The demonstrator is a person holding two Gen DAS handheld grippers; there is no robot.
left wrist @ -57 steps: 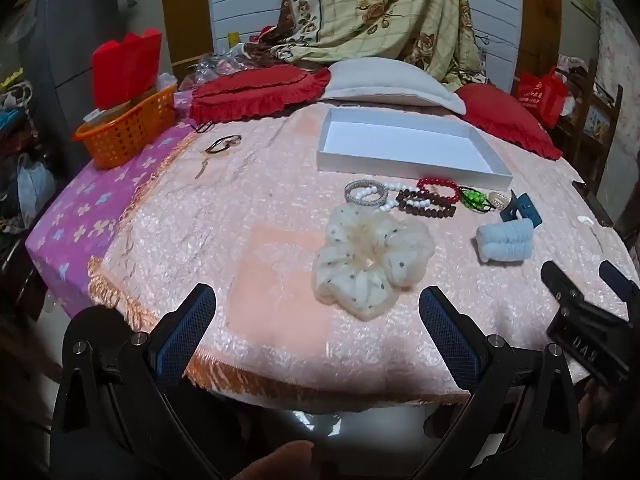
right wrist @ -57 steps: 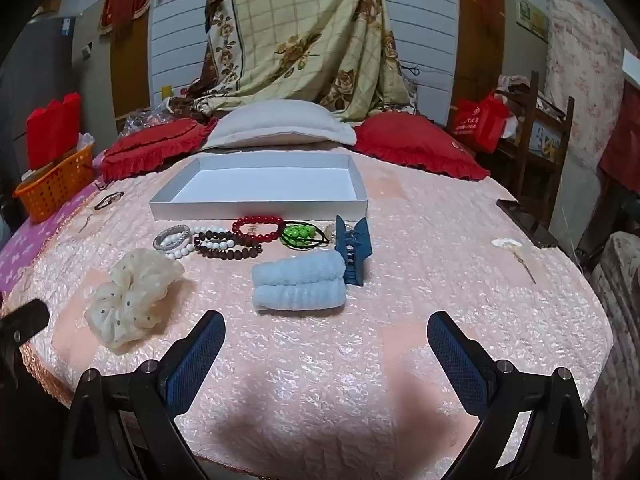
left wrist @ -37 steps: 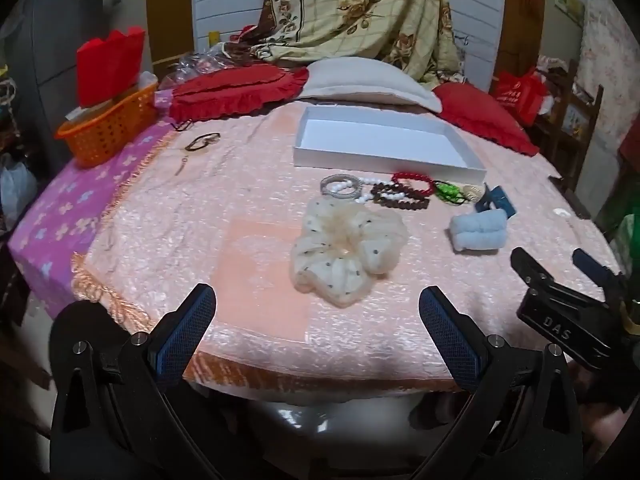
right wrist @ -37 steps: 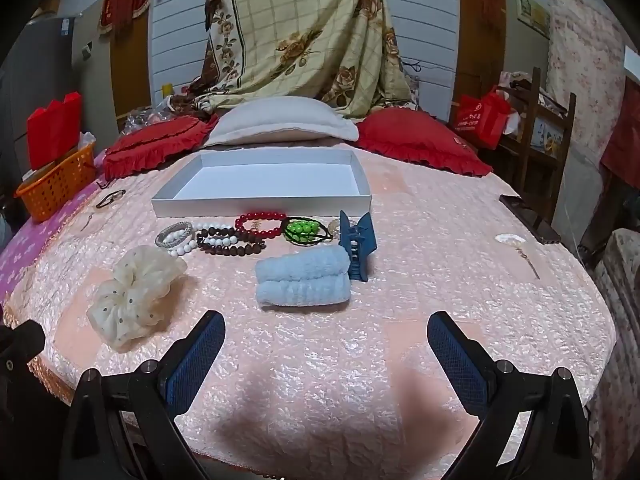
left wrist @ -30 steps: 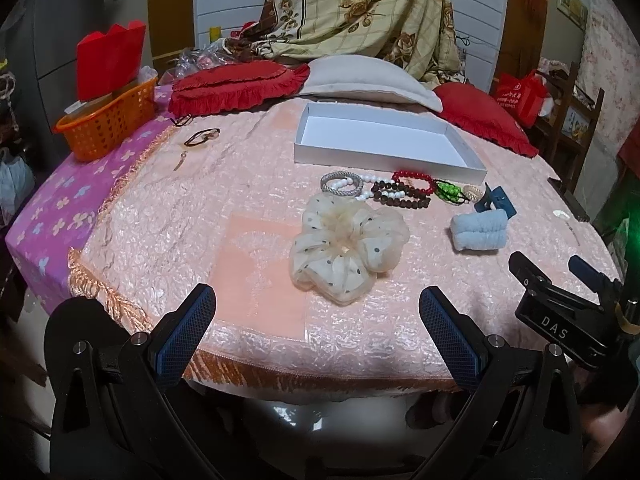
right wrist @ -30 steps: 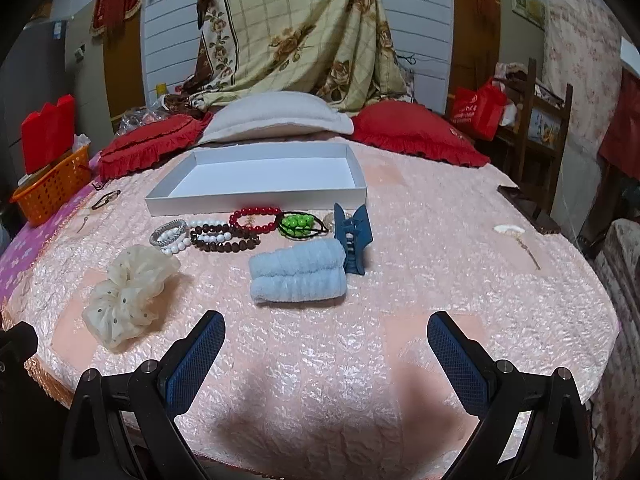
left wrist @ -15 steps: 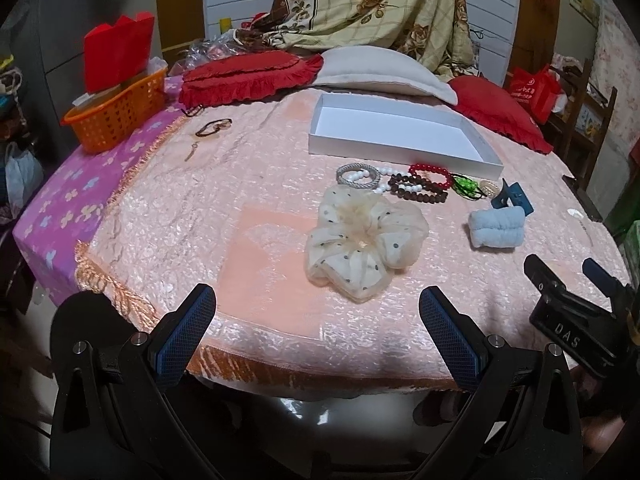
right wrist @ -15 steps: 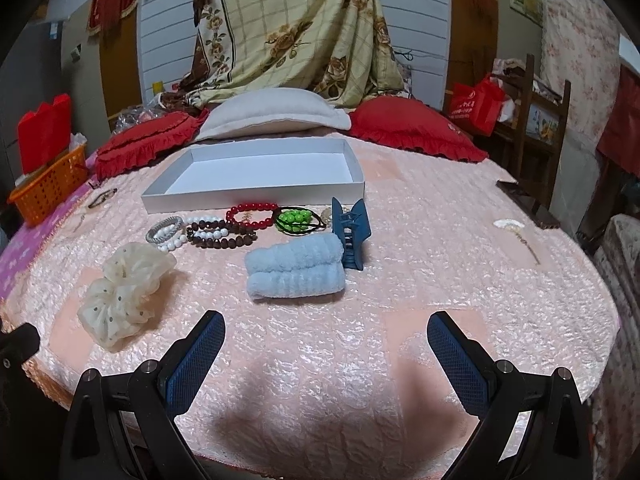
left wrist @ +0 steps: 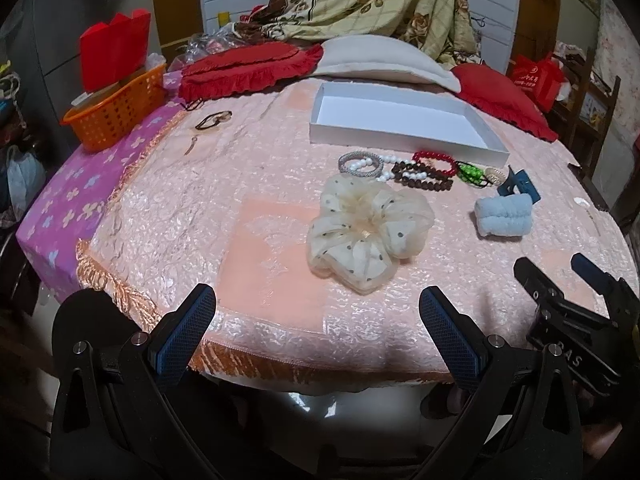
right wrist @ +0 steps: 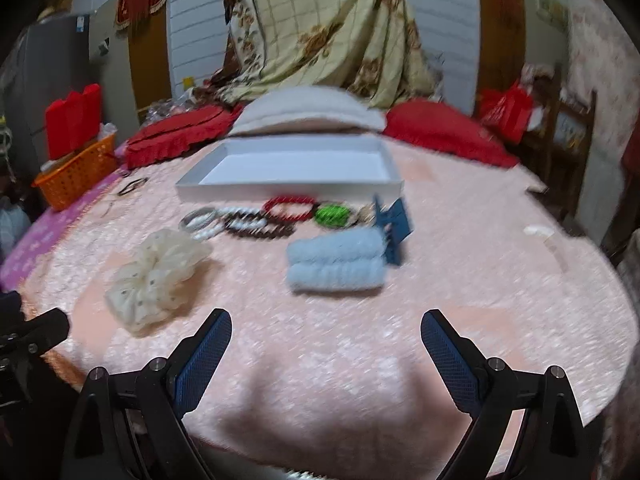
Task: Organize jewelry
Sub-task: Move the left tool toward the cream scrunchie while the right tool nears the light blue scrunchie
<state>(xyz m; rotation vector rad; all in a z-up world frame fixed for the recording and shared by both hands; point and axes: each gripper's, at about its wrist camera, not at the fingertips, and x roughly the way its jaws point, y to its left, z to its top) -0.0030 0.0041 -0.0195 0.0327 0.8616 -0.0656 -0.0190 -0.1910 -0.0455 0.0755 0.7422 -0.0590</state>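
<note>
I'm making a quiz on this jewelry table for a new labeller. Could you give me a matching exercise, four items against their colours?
Items:
1. scrunchie
2. hair claw clip
3. shallow box
4. basket

Colours:
a. orange
b. cream with dark dots
c. white
d. dark blue

Pairs: 1-b, 2-d, 3-c, 4-a
</note>
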